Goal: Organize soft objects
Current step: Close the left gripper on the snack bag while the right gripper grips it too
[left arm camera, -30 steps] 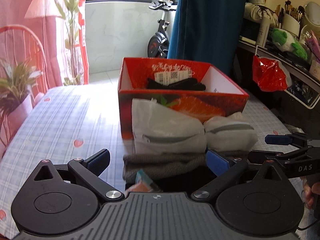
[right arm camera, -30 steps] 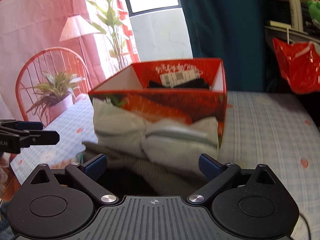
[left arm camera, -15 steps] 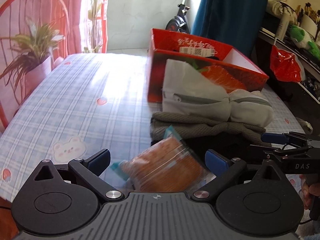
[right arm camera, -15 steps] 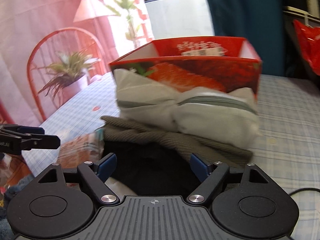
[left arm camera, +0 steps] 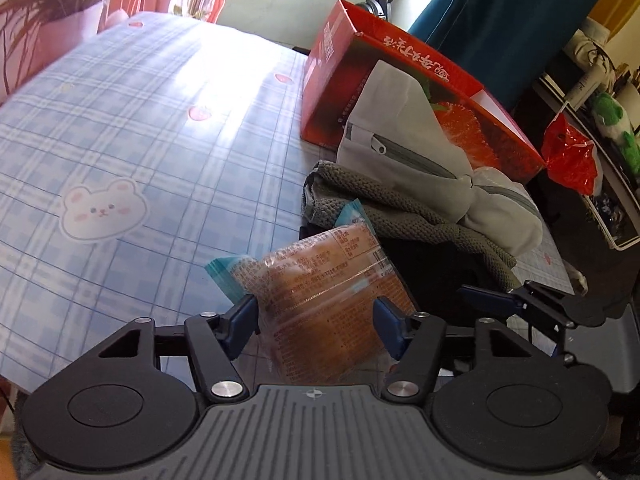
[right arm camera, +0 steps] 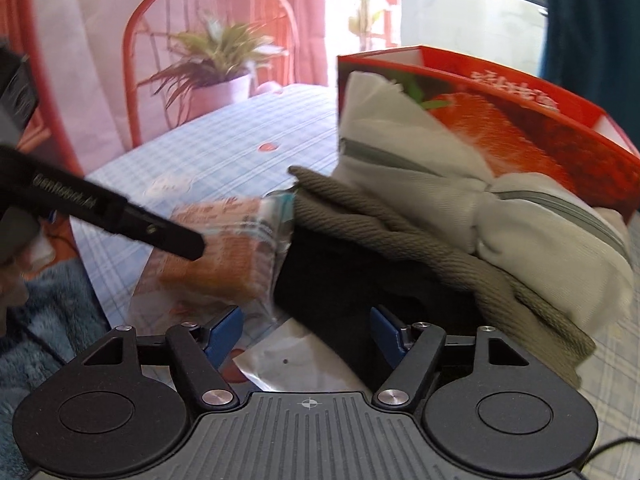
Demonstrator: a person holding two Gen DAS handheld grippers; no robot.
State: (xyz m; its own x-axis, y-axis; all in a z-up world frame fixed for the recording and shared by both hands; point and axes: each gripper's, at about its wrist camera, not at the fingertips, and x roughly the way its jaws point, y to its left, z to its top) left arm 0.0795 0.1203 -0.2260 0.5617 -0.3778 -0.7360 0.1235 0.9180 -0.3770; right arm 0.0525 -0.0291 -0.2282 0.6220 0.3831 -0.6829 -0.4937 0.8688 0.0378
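Note:
A clear-wrapped orange bread packet (left arm camera: 324, 300) lies on the table; my left gripper (left arm camera: 316, 322) straddles it, fingers touching its sides. The packet shows blurred in the right wrist view (right arm camera: 224, 248). Beside it lie a black cloth (right arm camera: 352, 276), a grey knitted cloth (left arm camera: 404, 216) and a pale zipped pouch (left arm camera: 404, 152), leaning against a red cardboard box (left arm camera: 400, 76). My right gripper (right arm camera: 306, 332) is open at the black cloth's near edge, over a white sheet (right arm camera: 296, 364). It shows at the right of the left view (left arm camera: 520, 300).
The table has a blue checked cloth (left arm camera: 140, 128) with bear prints. A potted plant (right arm camera: 216, 72) and red chair (right arm camera: 208, 12) stand beyond its far edge. A red bag (left arm camera: 572, 156) hangs from a cluttered shelf on the right.
My left gripper has dropped and swung left onto the bread packet, and its fingers have narrowed against it. My right gripper has moved lower and closer to the black cloth.

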